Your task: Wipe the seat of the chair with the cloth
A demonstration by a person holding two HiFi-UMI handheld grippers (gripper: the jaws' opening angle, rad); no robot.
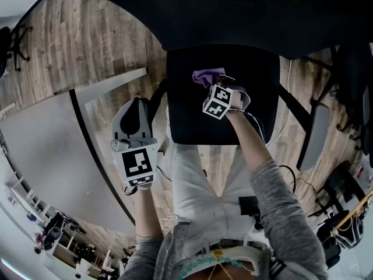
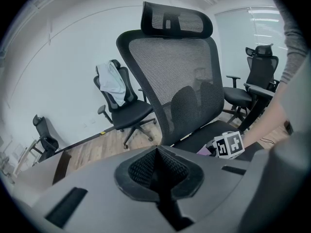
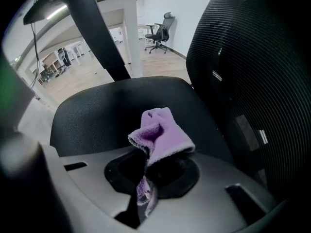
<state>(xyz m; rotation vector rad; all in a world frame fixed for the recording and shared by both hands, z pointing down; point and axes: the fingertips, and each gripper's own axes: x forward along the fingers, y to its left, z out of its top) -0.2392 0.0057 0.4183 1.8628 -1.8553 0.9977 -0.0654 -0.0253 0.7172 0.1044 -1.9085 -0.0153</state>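
A black office chair stands in front of me, its seat (image 1: pixel 192 115) dark and flat, its mesh back (image 2: pixel 175 81) upright. A purple cloth (image 1: pixel 207 76) lies bunched over the seat, and my right gripper (image 1: pixel 217 81) is shut on it. In the right gripper view the cloth (image 3: pixel 160 135) sticks up out of the closed jaws above the seat (image 3: pixel 97 115). My left gripper (image 1: pixel 135 118) hangs off the seat's left side, jaws shut with nothing between them (image 2: pixel 156 160).
Wood floor (image 1: pixel 76 45) surrounds the chair. A white wall base (image 1: pixel 111 80) runs at the left. Other black office chairs (image 2: pixel 121 106) stand along the wall, one with a pale garment on its back. Another chair's armrest (image 1: pixel 315 133) is at the right, with cables on the floor.
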